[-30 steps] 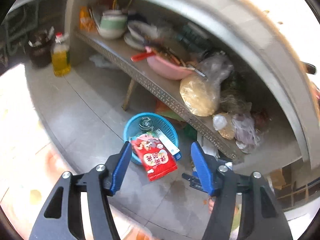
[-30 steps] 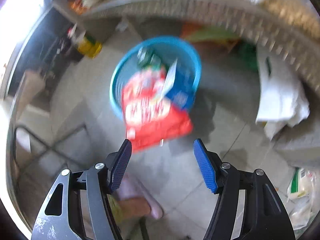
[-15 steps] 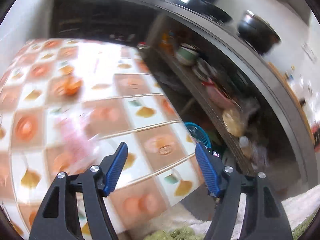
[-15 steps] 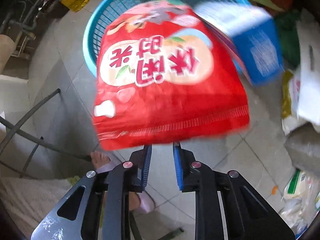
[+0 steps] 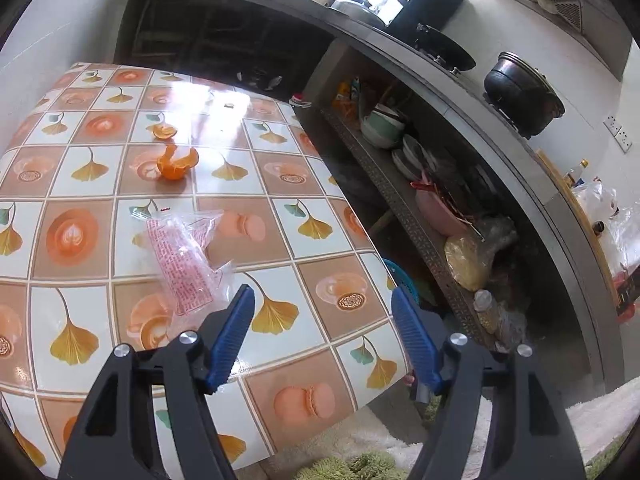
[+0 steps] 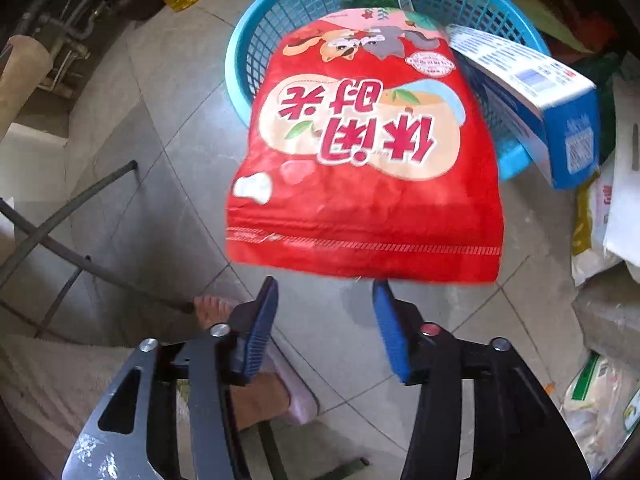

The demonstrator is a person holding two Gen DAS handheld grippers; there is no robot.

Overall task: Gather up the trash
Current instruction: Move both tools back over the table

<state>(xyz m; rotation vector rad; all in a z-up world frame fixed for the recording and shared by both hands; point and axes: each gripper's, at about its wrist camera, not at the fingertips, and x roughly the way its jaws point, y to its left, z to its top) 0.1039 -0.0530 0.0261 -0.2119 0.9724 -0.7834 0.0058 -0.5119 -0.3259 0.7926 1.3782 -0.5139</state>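
Now the right gripper (image 6: 326,292) has just been opening off the red snack bag (image 6: 368,152) over the blue basket (image 6: 256,40); the left gripper (image 5: 324,316), wide and empty, faces the clear wrapper (image 5: 180,256).

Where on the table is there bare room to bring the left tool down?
The near edge of the table, below the clear wrapper, is bare, as is the right side toward the shelf. The orange peels occupy the far middle.

Both grippers (image 5: 322,336) (image 6: 326,320) agape

Patterned table (image 5: 280,216) w/ clear wrapper (image 5: 182,256), 2 orange peels (image 5: 176,162).
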